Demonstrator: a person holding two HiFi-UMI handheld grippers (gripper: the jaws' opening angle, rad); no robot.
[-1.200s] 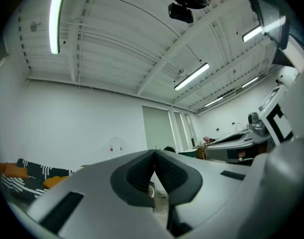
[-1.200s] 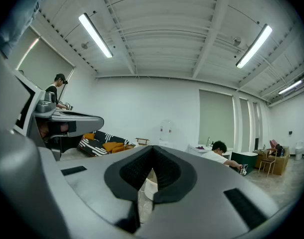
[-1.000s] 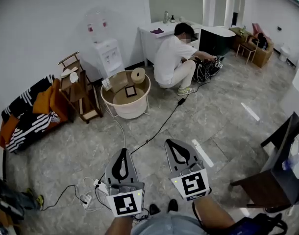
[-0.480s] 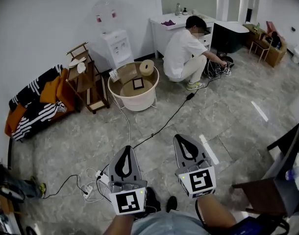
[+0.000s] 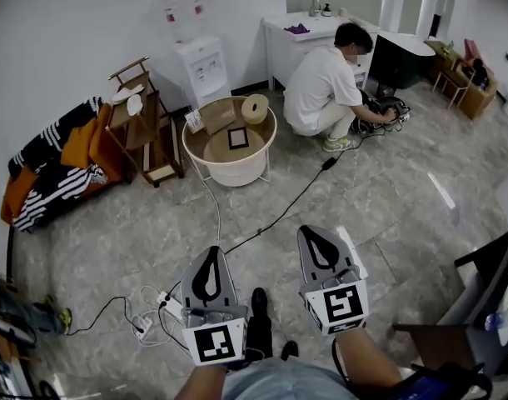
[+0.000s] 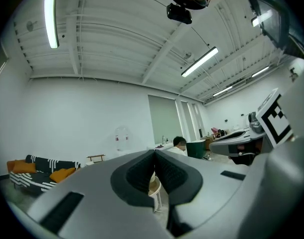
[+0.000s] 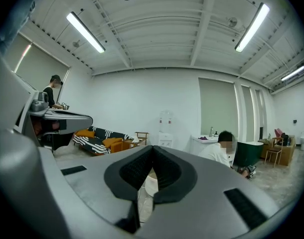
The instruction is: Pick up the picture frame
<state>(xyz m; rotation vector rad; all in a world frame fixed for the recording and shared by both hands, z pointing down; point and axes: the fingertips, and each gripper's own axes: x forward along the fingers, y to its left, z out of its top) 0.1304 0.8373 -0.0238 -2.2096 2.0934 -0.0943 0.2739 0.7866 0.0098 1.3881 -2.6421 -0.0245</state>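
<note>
A small dark picture frame (image 5: 238, 137) lies on the top of a round white table (image 5: 230, 168) across the room, next to a roll (image 5: 255, 108) and a brown board. My left gripper (image 5: 210, 253) and right gripper (image 5: 314, 232) are held low in front of me, side by side, far from the table. Both are shut with nothing between the jaws. In the left gripper view the jaws of the left gripper (image 6: 154, 152) meet, and part of the white table shows behind them. In the right gripper view the right gripper (image 7: 152, 148) is shut too.
A person (image 5: 326, 88) crouches by a white desk (image 5: 304, 36) at the back right. A water dispenser (image 5: 200, 61), a wooden shelf (image 5: 141, 127) and a striped sofa (image 5: 50, 169) line the left wall. Cables and a power strip (image 5: 166, 307) lie on the floor. A dark chair (image 5: 479, 307) stands right.
The view has shifted: the round table and the room now sit slightly right and nearer. Both grippers stay shut, side by side.
</note>
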